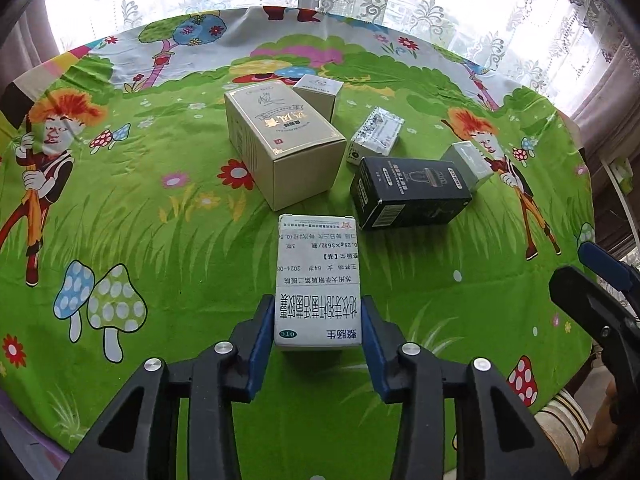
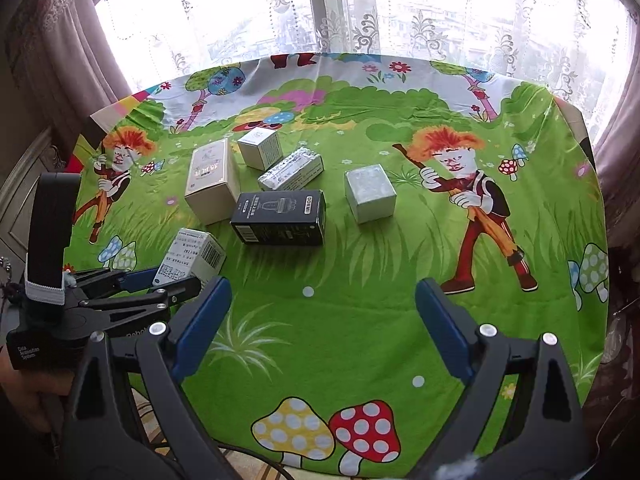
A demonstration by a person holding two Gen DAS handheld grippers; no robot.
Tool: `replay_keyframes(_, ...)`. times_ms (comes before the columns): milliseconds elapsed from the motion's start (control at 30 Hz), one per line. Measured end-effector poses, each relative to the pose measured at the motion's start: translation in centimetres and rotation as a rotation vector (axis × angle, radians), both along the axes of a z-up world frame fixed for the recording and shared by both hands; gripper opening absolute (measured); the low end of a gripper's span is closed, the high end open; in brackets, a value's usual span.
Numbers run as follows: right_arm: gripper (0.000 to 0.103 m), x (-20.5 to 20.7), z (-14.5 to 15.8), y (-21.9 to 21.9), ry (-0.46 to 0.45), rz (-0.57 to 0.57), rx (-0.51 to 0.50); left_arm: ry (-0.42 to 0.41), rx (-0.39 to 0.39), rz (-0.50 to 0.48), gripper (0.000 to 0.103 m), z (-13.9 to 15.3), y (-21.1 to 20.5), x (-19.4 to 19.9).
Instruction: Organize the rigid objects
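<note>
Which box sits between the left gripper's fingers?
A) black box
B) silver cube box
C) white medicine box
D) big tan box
C: in the left wrist view the left gripper has its blue pads against both sides of the white medicine box; the black box lies farther out on the tablecloth.

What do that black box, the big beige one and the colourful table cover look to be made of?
Black box: printed cardboard by the look of it, slightly glossy, with folded edges and a barcode.
Beige box: matte cardboard, it seems, with shiny gold lettering, probably foil.
Table cover: thin printed fabric, judging by its soft wrinkles; the kind of cloth is not clear.
</note>
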State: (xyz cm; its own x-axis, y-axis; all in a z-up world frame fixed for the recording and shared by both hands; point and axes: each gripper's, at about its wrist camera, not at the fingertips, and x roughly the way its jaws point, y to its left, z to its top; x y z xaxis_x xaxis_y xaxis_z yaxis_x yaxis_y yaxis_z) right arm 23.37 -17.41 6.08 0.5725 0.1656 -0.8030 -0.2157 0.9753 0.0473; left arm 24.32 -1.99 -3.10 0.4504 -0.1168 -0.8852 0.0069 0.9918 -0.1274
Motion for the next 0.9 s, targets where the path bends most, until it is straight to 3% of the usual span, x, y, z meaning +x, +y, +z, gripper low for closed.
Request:
replay_keyframes(533, 0.095, 5.0, -2.0, 5.1, 0.007, 0.024, -0.003, -0.044, -0.015, -0.001, 0.042, 0.0, 0.7, -0.3)
replay_keyframes(900, 0.095, 7.8, -4.7, 7.1, 0.046, 0.005, -0.088, -0.051, -0.029, 0.014, 0.042, 0.1, 1.1, -0.6)
